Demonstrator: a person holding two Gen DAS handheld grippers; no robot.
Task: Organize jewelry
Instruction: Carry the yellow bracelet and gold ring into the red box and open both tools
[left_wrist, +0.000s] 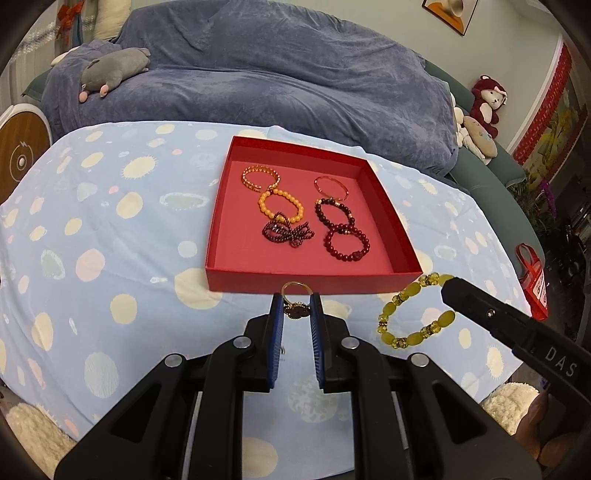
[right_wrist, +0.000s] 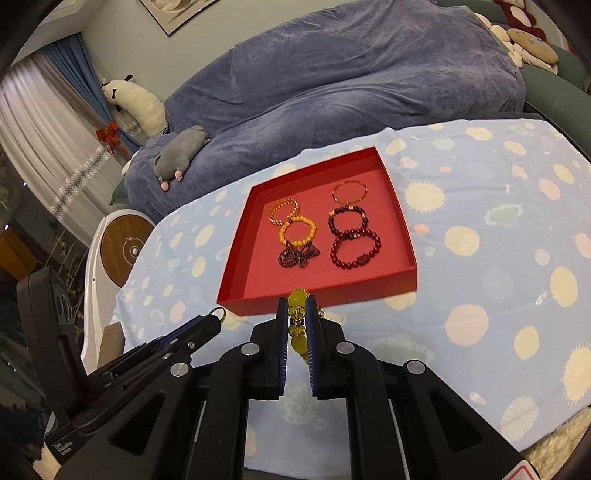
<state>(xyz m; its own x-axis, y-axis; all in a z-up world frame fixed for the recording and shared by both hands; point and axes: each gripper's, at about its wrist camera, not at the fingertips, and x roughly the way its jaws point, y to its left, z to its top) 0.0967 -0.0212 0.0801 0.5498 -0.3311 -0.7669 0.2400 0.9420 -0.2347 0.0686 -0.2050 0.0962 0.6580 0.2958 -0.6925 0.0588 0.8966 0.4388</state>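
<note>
Both tools, apparently gripping jewelry

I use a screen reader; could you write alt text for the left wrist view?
The left gripper pinches a small gold ring just before an open red box holding six bracelets, on a spotted blue cloth. The right gripper holds a yellow beaded bracelet.

Six bracelets (left_wrist: 281, 209) in red tray (left_wrist: 314, 281); yellow bracelet (left_wrist: 417, 312), ring (left_wrist: 295, 295) outside.

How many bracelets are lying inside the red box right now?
6. Left column: gold chain, orange beads, dark tangled one. Right column: thin bangle, dark beads, red beads.
</note>
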